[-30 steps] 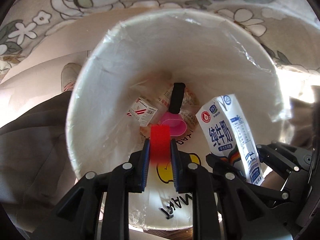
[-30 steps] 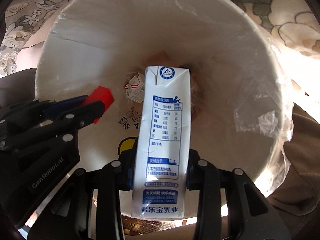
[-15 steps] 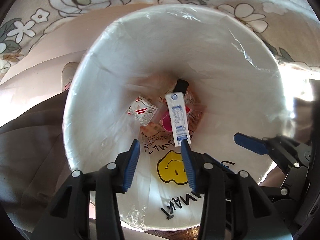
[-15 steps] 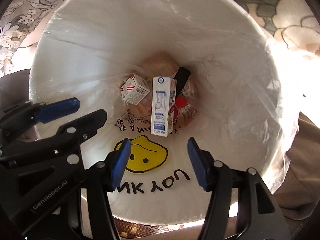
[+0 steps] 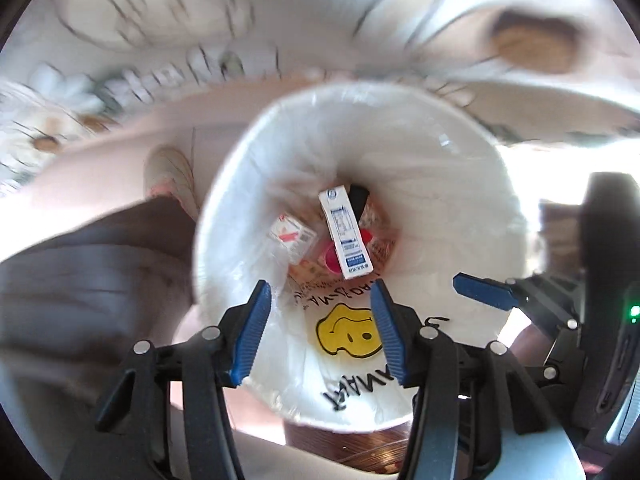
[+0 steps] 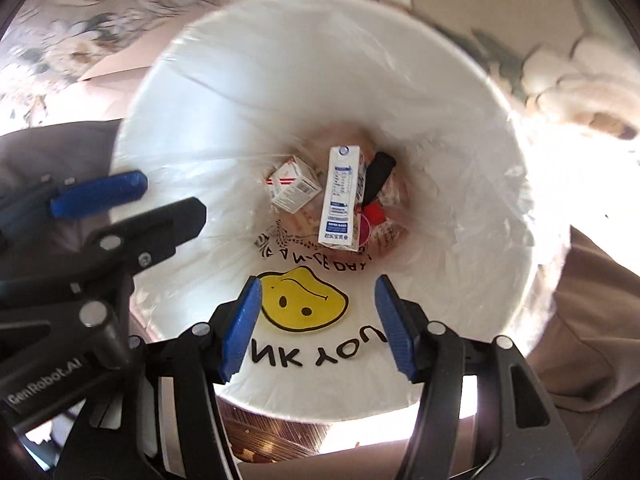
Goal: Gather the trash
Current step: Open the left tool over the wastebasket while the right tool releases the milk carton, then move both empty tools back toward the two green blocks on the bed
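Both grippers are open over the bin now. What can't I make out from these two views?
- Left wrist: floor and patterned cloth around the trash bin are motion-blurred.
- Both views: the milk carton covers trash beneath it.
- Print on the small box is too small.
- Remaining uncollected trash: out of frame.

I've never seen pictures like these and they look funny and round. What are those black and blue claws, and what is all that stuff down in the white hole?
The claws are two grabbers that a person holds, one in each hand. Each carries a round-eyed camera looking along its fingers, which is why the pictures bulge.

One picture comes from the left gripper, the other from the right gripper. Both stand wide open and hold nothing. Each also shows at the edge of the other's picture.

The white hole is a trash bin lined with a plastic bag with a yellow smiley face. At the bottom lie a tall white and blue milk carton, a small white and red box, a black object and some red and pink bits.
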{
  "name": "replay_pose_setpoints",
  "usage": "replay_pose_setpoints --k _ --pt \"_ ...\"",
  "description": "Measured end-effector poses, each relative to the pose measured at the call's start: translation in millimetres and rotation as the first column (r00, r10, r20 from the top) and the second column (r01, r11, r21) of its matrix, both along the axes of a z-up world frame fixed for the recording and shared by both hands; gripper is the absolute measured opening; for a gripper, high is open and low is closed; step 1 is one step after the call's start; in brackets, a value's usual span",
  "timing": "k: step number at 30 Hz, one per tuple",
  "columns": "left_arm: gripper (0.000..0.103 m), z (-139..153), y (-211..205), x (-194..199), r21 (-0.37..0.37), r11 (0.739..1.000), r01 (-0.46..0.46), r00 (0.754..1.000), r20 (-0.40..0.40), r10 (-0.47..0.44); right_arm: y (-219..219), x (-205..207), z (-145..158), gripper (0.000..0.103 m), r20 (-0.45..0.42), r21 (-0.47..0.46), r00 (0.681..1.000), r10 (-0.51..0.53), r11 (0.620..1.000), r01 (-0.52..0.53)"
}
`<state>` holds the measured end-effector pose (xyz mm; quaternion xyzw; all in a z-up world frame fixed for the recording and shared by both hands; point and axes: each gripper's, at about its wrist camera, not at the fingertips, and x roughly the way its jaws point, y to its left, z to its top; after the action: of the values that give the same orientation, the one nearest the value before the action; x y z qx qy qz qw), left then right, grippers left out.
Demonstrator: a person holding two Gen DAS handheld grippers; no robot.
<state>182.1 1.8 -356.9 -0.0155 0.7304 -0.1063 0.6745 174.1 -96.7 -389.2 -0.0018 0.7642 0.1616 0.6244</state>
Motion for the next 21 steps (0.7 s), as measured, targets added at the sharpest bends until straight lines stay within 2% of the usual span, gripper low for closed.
replay_pose_setpoints --k 4,8,12,15,19,21 --pt "0.062 45 4 -9 0.008 0.998 0.057 0.992 0.112 -0.058 3 -8 35 0.06 0.084 0.025 0.995 0.056 0.998 -0.058" --pt "0.067 98 14 -19 0.015 0.997 0.08 0.966 0.247 -0.081 -8 -20 75 0.059 0.158 0.069 0.985 0.073 0.994 -0.085" --pt "0.075 146 23 -29 0.032 0.994 0.107 0.925 0.363 -0.111 -30 -30 121 0.059 0.225 0.136 0.973 0.044 0.988 -0.076" --pt "0.081 179 29 -31 0.046 0.991 0.125 0.891 0.434 -0.132 -50 -35 158 0.059 0.303 0.179 0.953 -0.004 0.982 -0.052" --pt "0.087 230 38 -25 0.017 0.989 0.149 0.848 0.511 -0.137 -76 -33 211 0.059 0.401 0.227 0.913 -0.07 0.974 -0.025" --pt "0.089 250 38 -21 0.023 0.987 0.156 0.824 0.548 -0.143 -86 -30 238 0.059 0.464 0.235 0.882 -0.089 0.972 -0.026"
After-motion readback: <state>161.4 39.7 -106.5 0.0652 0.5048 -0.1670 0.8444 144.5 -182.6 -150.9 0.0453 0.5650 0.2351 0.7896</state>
